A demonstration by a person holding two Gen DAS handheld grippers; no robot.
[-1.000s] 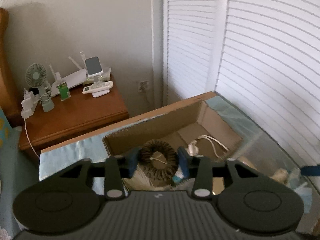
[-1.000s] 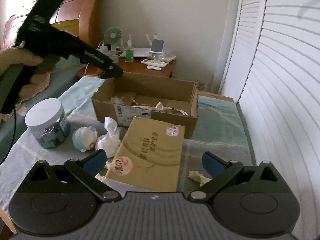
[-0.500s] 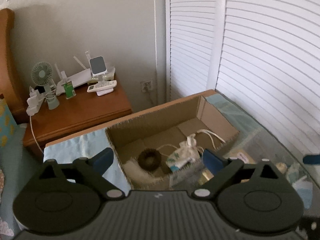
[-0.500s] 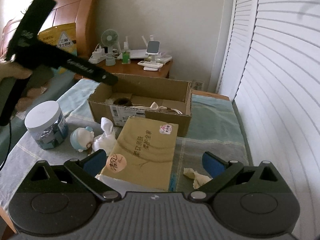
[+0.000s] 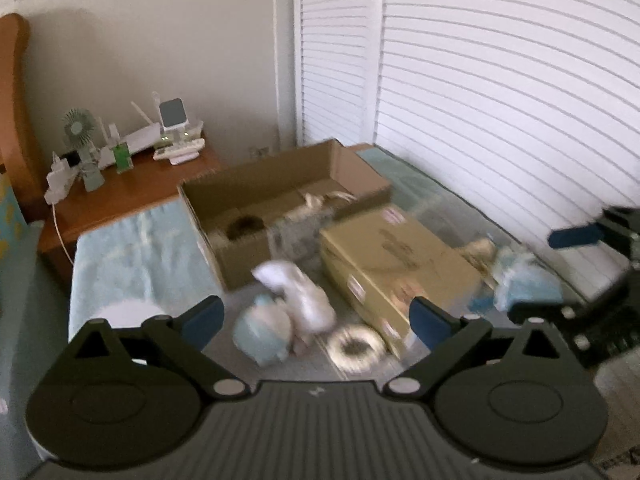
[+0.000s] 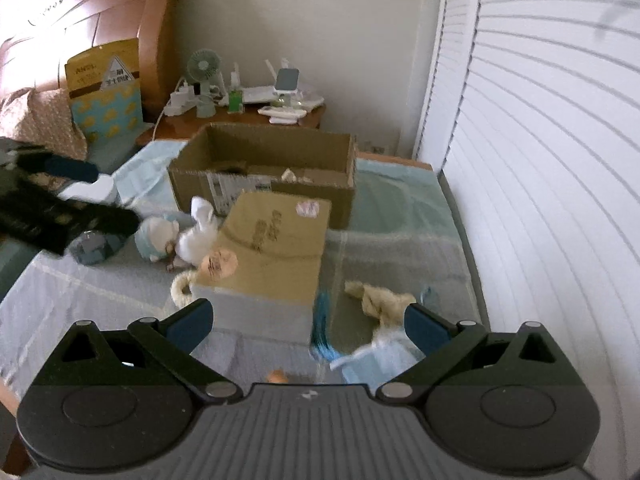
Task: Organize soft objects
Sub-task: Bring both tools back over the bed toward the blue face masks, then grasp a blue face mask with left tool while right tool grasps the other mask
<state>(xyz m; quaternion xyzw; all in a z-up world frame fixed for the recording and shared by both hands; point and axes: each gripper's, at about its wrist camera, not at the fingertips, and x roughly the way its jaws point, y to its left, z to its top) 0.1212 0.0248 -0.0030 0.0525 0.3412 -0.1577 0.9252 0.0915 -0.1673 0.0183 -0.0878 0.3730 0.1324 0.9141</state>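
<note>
both jaws spread wide and empty: the left hand-held gripper (image 5: 316,318) hangs over the pale blue plush doll (image 5: 262,334) and white fuzzy ring (image 5: 354,346) on the bed's middle, the right hand-held gripper (image 6: 308,326) over the cream rag (image 6: 376,296) near the shuttered edge, probably lining up the next picks for the open brown cardboard box (image 6: 262,170) by the far edge.

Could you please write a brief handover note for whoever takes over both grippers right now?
Left gripper: open, empty, above the blue-and-white plush and white ring.
Right gripper: open, empty, near the cream cloth toy and light blue soft item.
Done: dark ring and a white item lie in the open cardboard box.
Left: the four loose soft items around the closed tan box.
</note>
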